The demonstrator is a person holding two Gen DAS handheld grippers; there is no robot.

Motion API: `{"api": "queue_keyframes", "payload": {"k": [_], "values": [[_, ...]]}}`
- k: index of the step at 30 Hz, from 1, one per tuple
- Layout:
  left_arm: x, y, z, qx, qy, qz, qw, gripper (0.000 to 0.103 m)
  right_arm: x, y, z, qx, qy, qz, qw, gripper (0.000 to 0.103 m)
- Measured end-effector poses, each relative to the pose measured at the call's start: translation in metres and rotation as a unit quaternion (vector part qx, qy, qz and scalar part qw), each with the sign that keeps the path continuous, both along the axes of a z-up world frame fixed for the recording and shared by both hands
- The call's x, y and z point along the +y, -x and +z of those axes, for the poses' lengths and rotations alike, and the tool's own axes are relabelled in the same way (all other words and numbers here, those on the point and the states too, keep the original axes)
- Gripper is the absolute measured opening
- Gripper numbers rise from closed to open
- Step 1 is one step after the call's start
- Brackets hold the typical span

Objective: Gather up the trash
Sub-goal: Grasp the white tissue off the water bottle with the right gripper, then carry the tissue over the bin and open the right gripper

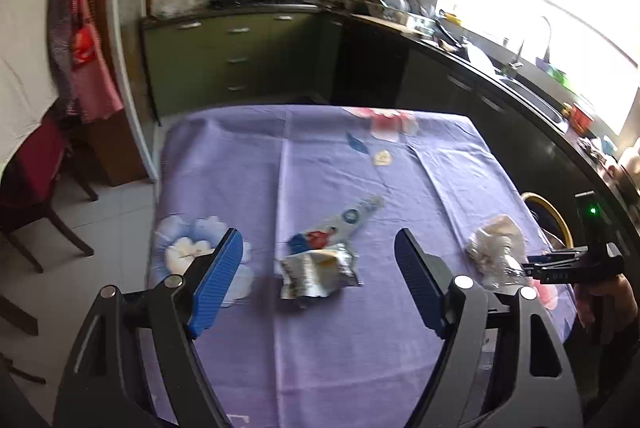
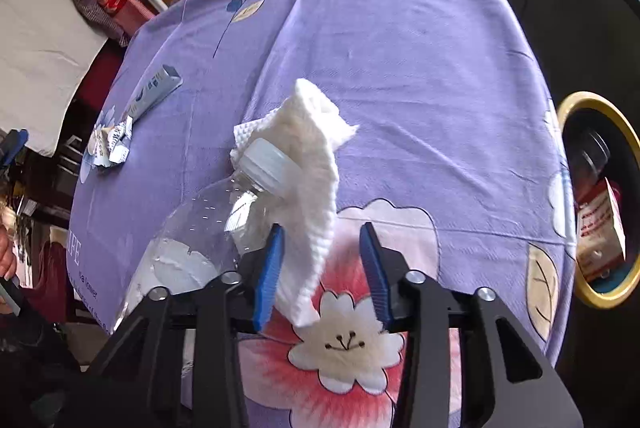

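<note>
Nearest us in the left wrist view, our left tongs [image 1: 319, 252] stand spread wide above the purple flowered tabletop [image 1: 320, 348], with nothing between the blue pads. Just beyond them lies a crumpled silver wrapper [image 1: 316, 273], touching a flattened blue-and-white tube [image 1: 340, 224] that stretches away from it. At the right edge of that view we see our right tongs [image 1: 530, 264] reaching in sideways to a pale heap of white tissue [image 1: 496, 238] and clear plastic. Beyond the heap, off the tabletop's right side, a yellow-rimmed bin [image 1: 548, 212] shows only part of its rim. In the right wrist view, our right tongs [image 2: 322, 240] are narrowed but not pressed together; the tissue [image 2: 316, 180] hangs between the pads, lying against the left one and clear of the right one. A clear plastic bottle [image 2: 188, 244] with a white cap [image 2: 268, 164] lies on its side just left of the tongs, the tissue draped over its cap end. To the right, the bin [image 2: 624, 132] gapes open, and inside we make out a red-and-white carton [image 2: 600, 228] and some dark clear plastic. The wrapper [image 2: 108, 144] and tube [image 2: 154, 92] lie far left.
</note>
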State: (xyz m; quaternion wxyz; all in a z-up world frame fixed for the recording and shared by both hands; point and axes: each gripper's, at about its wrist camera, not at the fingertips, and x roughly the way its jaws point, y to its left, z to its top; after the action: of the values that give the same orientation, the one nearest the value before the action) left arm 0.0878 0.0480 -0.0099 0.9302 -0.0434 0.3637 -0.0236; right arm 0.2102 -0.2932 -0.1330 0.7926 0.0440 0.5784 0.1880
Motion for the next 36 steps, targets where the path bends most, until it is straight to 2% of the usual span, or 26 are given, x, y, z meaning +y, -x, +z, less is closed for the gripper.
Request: {"api": "queue_keyframes", "payload": {"k": [1, 2, 5, 13, 17, 27, 32, 36], "values": [[0.003, 0.002, 0.0, -0.001, -0.001, 0.004, 1.0, 0.074, 0.001, -0.002, 0.0, -0.005, 0.001, 0.001, 1.0, 0.031], [0.005, 0.004, 0.0, -0.001, -0.001, 0.006, 1.0, 0.074, 0.003, -0.002, 0.0, -0.005, 0.001, 0.004, 1.0, 0.017], [0.008, 0.008, 0.002, -0.003, -0.004, 0.012, 0.9999, 0.074, 0.006, -0.004, 0.002, -0.017, 0.006, 0.012, 1.0, 0.004], [0.003, 0.019, 0.007, -0.012, -0.011, 0.008, 0.9998, 0.075, 0.007, 0.0, 0.029, -0.074, 0.039, 0.012, 0.996, 0.003], [-0.004, 0.024, 0.008, -0.015, -0.013, -0.001, 0.9998, 0.075, 0.008, 0.002, 0.055, -0.117, 0.049, 0.014, 0.992, 0.003], [-0.01, 0.04, 0.011, -0.021, -0.029, -0.006, 0.9994, 0.077, 0.004, 0.007, 0.115, -0.192, 0.05, 0.004, 0.98, 0.003], [-0.016, 0.042, 0.011, -0.022, -0.035, -0.019, 0.999, 0.077, -0.018, 0.017, 0.14, -0.215, 0.056, -0.02, 0.975, 0.003], [-0.027, 0.04, 0.009, -0.021, -0.038, -0.036, 0.9984, 0.078, -0.052, 0.024, 0.156, -0.228, 0.076, -0.058, 0.969, 0.003]]}}
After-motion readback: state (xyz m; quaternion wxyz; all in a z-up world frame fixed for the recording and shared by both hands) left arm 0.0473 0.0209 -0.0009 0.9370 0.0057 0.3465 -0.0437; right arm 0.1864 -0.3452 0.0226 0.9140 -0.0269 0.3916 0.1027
